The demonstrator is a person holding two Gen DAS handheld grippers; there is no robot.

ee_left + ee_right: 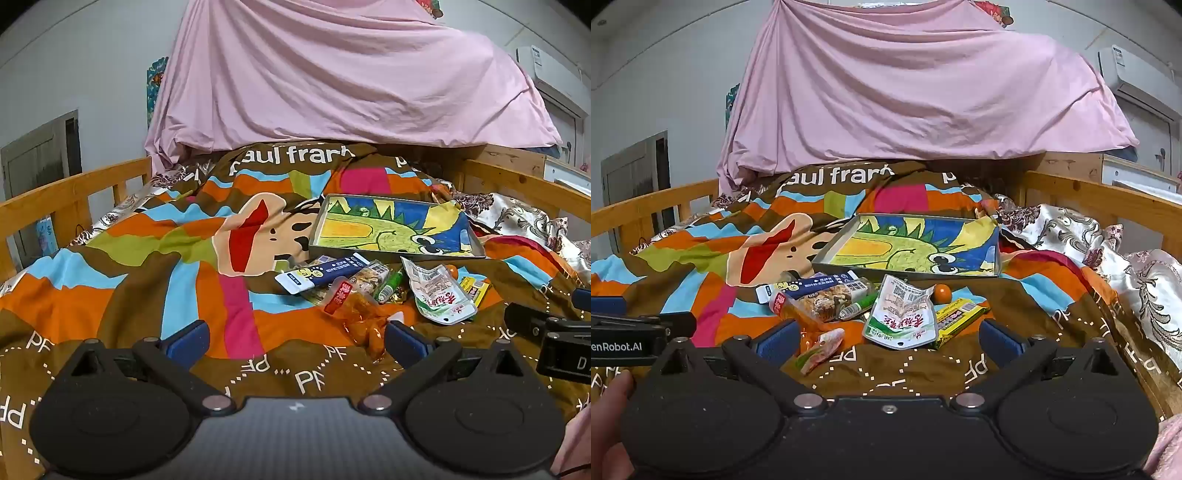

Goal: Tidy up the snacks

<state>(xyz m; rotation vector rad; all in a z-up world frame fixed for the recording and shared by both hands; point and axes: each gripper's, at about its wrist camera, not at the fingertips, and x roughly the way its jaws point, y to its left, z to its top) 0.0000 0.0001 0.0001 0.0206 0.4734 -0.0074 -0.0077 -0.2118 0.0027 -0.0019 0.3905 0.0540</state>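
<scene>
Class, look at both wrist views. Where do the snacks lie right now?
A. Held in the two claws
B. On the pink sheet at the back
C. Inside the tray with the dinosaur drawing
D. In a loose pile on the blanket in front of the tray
D: the snacks lie heaped on the blanket just in front of the tray, which holds none, and both claws are open.
</scene>
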